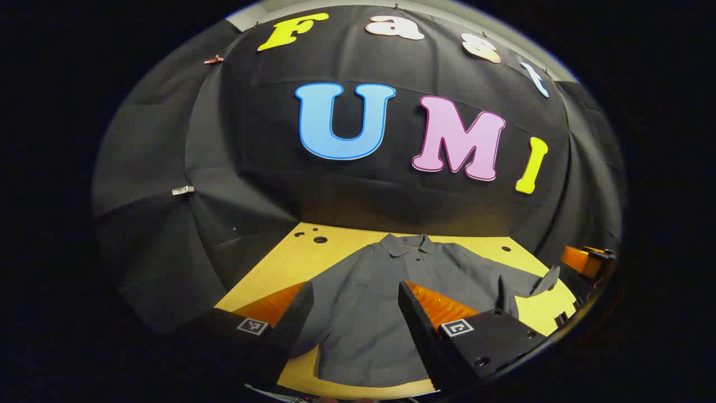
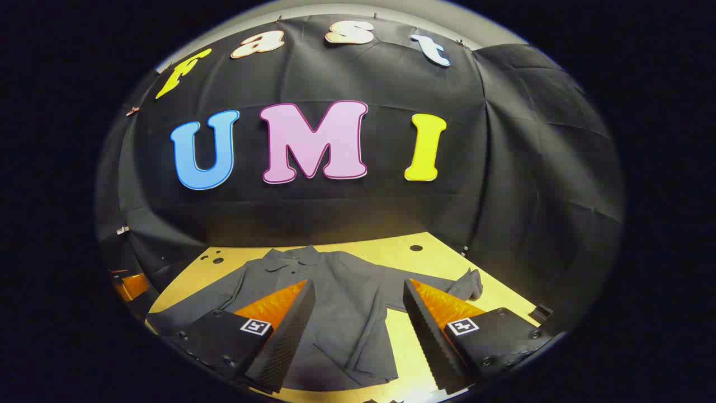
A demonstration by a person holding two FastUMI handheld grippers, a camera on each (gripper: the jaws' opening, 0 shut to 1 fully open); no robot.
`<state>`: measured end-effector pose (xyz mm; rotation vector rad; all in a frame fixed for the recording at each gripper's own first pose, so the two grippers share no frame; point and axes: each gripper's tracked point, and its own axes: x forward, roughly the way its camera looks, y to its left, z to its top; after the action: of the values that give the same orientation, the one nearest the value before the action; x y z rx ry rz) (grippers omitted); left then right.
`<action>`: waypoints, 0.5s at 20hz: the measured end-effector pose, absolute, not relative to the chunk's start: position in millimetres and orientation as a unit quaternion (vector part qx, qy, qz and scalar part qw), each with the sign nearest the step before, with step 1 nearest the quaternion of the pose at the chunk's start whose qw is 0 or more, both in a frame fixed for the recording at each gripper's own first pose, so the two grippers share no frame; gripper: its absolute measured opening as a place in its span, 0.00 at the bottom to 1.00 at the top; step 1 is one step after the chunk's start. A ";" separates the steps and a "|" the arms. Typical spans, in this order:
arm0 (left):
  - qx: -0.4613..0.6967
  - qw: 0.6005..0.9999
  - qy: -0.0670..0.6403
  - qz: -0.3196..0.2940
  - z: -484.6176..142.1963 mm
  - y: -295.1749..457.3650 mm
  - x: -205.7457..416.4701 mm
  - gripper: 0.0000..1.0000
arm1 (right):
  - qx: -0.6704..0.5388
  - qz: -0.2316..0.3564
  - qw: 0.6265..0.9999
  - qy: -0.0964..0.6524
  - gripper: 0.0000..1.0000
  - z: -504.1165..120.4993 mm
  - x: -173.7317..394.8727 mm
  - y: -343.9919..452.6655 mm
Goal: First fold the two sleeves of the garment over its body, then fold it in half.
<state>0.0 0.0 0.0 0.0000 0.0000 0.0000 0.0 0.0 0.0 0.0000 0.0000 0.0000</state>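
A grey collared shirt [image 1: 436,268] lies flat on the yellow table [image 1: 537,310], front up, collar [image 1: 405,244] toward the booth wall. One sleeve [image 1: 531,282] stretches out to the right, its cuff curled up. My left gripper [image 1: 356,286] hovers open above the shirt's lower body, nothing between its fingers. In the right gripper view the same shirt [image 2: 263,280] spreads across the table [image 2: 391,252], with one sleeve [image 2: 450,285] reaching right and the other sleeve [image 2: 168,319] reaching left. My right gripper [image 2: 358,282] is open over the shirt's right half and holds nothing.
The tabletop has dark round holes [image 1: 320,239] near its far edge, and another hole [image 2: 415,247] beside the wall. The black cloth wall closes off the back and sides. The other gripper's orange body [image 1: 582,260] shows at the right edge, and an orange body [image 2: 131,285] at the left edge.
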 end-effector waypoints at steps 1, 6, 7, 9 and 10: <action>0.006 1.000 -0.002 -0.001 0.2 -1.0 1.7 0.96 | 0.001 -0.001 1.000 0.005 0.98 -3.2 5.8 -0.7; 0.005 1.000 0.002 0.009 7.5 -1.0 18.3 0.96 | 0.023 0.004 1.000 0.018 0.98 -3.0 32.7 6.6; 0.003 1.000 -0.005 0.014 14.1 0.8 20.9 0.96 | 0.019 0.005 1.000 0.015 0.98 0.2 37.0 7.7; 0.002 1.000 -0.019 0.024 25.3 2.3 23.5 0.96 | 0.019 0.006 1.000 0.011 0.98 4.6 46.1 5.5; 0.001 0.999 -0.025 0.027 28.9 2.3 23.0 0.96 | 0.023 0.007 1.000 0.009 0.98 7.6 49.3 4.0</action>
<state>23.0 2.3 28.9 0.0022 -0.0498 0.0531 49.3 4.0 7.6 0.0461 0.0173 0.0138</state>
